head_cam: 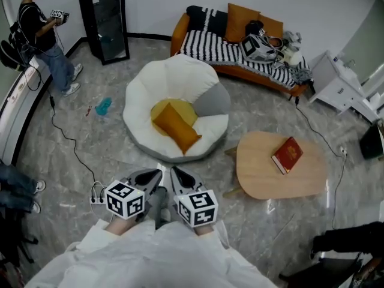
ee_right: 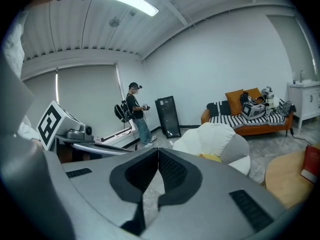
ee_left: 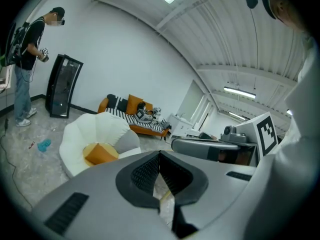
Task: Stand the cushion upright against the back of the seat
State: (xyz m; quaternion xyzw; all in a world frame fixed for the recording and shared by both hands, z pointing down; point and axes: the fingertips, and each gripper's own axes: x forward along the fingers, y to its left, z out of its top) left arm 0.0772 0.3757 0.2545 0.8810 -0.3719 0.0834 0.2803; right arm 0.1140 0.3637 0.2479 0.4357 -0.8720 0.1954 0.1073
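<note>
**Spotter:** What are your grippers doing?

**Operator:** My left gripper (ee_left: 160, 154) has its jaws pressed together with nothing in them, and my right gripper (ee_right: 158, 151) is the same. Both sit side by side, close to my body, and point toward the seat (head_cam: 174, 74).

**Spotter:** And the cushion?

**Operator:** The orange cushion (head_cam: 176, 126) lies flat in the hollow of the white seat, partly on a yellow seat pad (head_cam: 161, 108). It's well apart from both grippers, and the tall white back rises behind it.

**Spotter:** How will it handle?

**Operator:** I expect it to be light and soft, so it will probably sag or fold if I pinch one corner. The fabric shouldn't be slippery. I'd open both sets of jaws and take the two upper corners, or the edge nearest the back, then tip it up so it leans on the backrest. It isn't fragile, so my only worry is that it slumps back down.
</note>
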